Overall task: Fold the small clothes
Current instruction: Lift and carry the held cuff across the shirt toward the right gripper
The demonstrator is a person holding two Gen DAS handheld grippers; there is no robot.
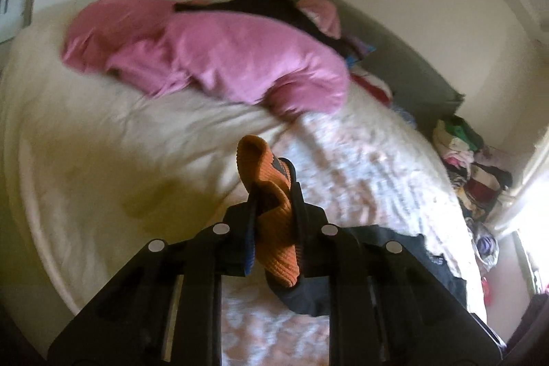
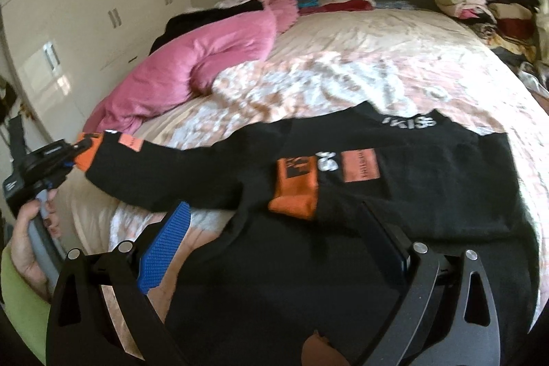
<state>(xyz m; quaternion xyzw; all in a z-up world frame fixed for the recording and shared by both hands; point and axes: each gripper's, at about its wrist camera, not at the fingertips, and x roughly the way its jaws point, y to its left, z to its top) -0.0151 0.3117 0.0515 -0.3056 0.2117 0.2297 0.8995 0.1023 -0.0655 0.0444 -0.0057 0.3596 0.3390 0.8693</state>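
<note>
Fabric is soft, light knit; I take hold at cuffs and hems, where ribbing resists slipping. My right gripper [image 2: 274, 249] hovers with fingers spread above the black sweatshirt [image 2: 411, 177], which lies flat across the bed's [image 2: 343, 40] near edge, orange patches uppermost. My left gripper [image 1: 272, 191] pinches the orange cuff [image 1: 271, 194], sleeve [image 2: 164, 167] stretched toward the bed's left edge.

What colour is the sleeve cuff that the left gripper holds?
Orange, ribbed knit. The cuff shows best in the left wrist view, pinched in the left gripper.
</note>
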